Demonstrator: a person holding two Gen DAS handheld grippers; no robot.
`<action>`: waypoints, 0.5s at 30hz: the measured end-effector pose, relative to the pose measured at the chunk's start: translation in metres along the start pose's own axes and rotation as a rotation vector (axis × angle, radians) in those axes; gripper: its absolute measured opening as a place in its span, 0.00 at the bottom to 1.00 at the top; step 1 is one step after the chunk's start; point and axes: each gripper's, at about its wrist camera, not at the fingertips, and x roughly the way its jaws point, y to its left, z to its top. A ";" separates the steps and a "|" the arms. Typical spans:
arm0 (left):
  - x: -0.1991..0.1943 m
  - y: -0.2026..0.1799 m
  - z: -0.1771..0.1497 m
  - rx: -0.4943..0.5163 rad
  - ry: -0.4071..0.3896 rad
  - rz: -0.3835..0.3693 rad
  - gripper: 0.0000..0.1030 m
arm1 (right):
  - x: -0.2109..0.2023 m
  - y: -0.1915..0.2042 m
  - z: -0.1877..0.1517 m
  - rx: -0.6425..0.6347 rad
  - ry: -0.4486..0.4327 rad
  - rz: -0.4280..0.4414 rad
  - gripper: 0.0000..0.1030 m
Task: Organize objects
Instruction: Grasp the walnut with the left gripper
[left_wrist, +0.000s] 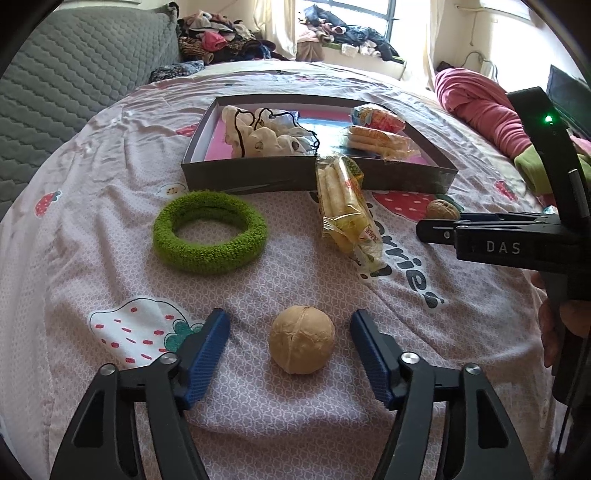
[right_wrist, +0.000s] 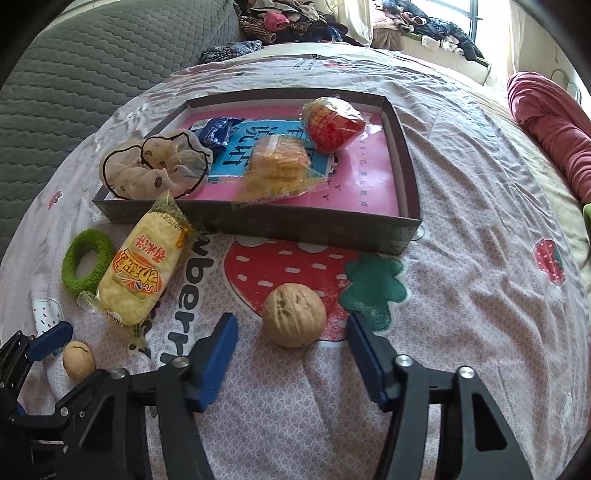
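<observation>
My left gripper (left_wrist: 290, 325) is open, its blue fingers on either side of a walnut (left_wrist: 301, 339) on the bedsheet, not touching it. My right gripper (right_wrist: 291, 328) is open around a second walnut (right_wrist: 294, 314), also apart from it. A dark shallow box (right_wrist: 409, 184) lies ahead with a white scrunchie (right_wrist: 155, 166), a blue packet (right_wrist: 214, 131), a cracker pack (right_wrist: 279, 162) and a red snack pack (right_wrist: 332, 120) inside. A yellow rice-cracker pack (right_wrist: 144, 266) leans on the box's near wall. A green fuzzy ring (left_wrist: 209, 232) lies on the sheet to its left.
The strawberry-print sheet (right_wrist: 480, 295) covers the bed. A grey quilted cushion (left_wrist: 74, 81) is at far left. Piled clothes (left_wrist: 229, 37) lie at the back by the window. A pink blanket (right_wrist: 546, 122) is at right. The right gripper's body (left_wrist: 517, 240) shows in the left wrist view.
</observation>
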 end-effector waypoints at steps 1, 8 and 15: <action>-0.001 0.000 0.000 0.001 0.001 -0.001 0.63 | 0.000 0.001 0.000 -0.003 0.001 -0.001 0.56; -0.005 0.000 -0.001 -0.005 0.010 -0.017 0.40 | -0.002 0.002 0.002 -0.009 0.010 0.016 0.33; -0.009 -0.002 -0.001 -0.004 0.023 -0.031 0.33 | -0.008 0.003 -0.001 -0.012 0.008 0.039 0.33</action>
